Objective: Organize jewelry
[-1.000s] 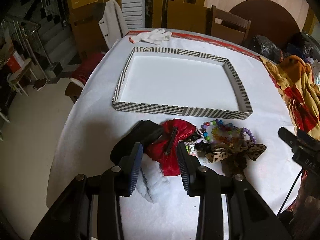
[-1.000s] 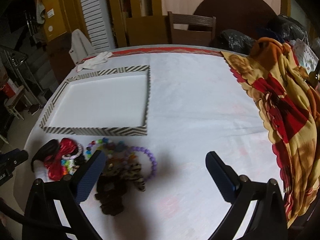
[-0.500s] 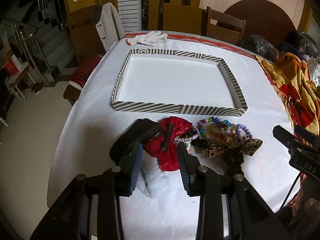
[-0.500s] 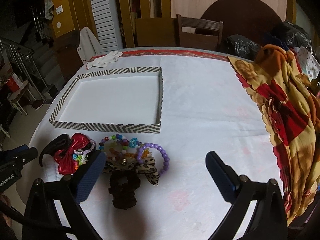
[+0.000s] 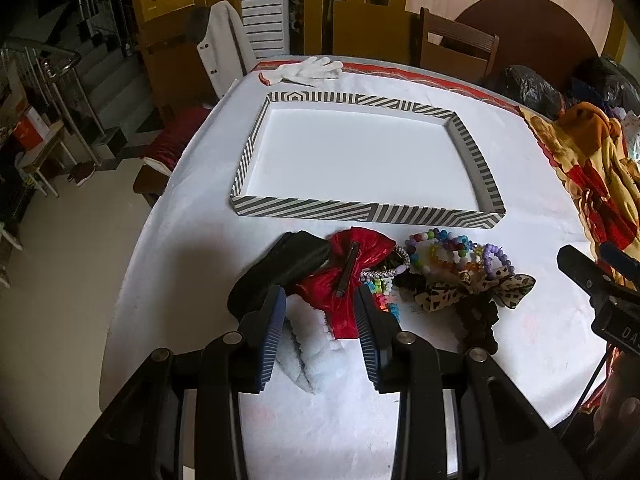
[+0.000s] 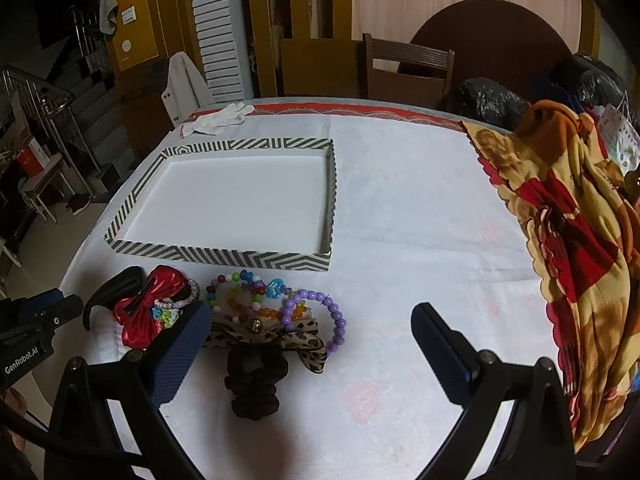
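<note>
A pile of jewelry and hair accessories lies on the white tablecloth in front of an empty striped tray (image 5: 360, 212) (image 6: 224, 258). The pile holds a red bow clip (image 5: 348, 276) (image 6: 148, 304), a black pouch (image 5: 280, 268), bead bracelets (image 5: 452, 252) (image 6: 316, 308), a leopard bow (image 5: 476, 288) (image 6: 288, 338) and a dark scrunchie (image 6: 252, 380). My left gripper (image 5: 320, 328) is open, its fingers straddling the near end of the red bow above it. My right gripper (image 6: 308, 340) is open wide, low over the table just right of the pile.
A white glove (image 5: 308, 70) lies behind the tray at the table's far edge. A yellow and red patterned cloth (image 6: 568, 248) is heaped at the right edge. Chairs (image 6: 408, 68) stand behind the table. White fluffy fabric (image 5: 316, 356) lies under the left gripper.
Both grippers have pulled back and risen a little, so the pile and tray sit farther off. In the right wrist view the pile has shifted right, toward the gap between the fingers.
</note>
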Action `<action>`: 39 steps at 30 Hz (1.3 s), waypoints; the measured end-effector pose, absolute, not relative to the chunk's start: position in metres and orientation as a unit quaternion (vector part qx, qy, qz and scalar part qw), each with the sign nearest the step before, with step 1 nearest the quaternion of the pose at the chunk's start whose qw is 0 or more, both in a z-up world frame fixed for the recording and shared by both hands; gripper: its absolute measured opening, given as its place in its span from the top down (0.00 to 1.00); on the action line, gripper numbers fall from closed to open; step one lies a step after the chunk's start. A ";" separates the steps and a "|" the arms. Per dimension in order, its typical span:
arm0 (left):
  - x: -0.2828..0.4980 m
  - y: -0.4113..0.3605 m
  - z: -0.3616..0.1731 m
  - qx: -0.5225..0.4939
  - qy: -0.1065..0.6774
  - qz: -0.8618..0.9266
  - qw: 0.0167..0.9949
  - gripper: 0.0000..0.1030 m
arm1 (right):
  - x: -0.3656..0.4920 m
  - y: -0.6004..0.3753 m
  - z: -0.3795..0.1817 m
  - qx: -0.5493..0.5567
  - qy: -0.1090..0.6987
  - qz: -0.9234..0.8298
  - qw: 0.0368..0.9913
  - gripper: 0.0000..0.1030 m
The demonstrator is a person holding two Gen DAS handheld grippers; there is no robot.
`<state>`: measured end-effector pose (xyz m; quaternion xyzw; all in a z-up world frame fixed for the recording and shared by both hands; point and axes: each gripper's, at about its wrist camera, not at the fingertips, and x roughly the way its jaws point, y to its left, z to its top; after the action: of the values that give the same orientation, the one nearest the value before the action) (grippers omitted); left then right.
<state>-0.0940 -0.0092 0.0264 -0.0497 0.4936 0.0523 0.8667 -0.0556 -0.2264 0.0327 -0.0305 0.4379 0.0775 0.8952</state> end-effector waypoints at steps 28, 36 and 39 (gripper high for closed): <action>-0.107 0.025 0.030 -0.082 0.490 0.097 0.862 0.60 | -0.056 -0.227 0.039 -0.039 0.436 0.099 0.893 0.01; -0.105 0.022 0.030 -0.083 0.492 0.098 0.861 0.60 | -0.056 -0.230 0.038 -0.042 0.440 0.105 0.891 0.01; -0.104 0.021 0.029 -0.083 0.494 0.098 0.860 0.60 | -0.055 -0.231 0.036 -0.038 0.442 0.106 0.890 0.01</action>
<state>-0.1042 0.0206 0.0290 -0.0828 0.4936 0.0980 0.8602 -0.0551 -0.2314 0.0363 -0.0377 0.4425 0.1062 0.8897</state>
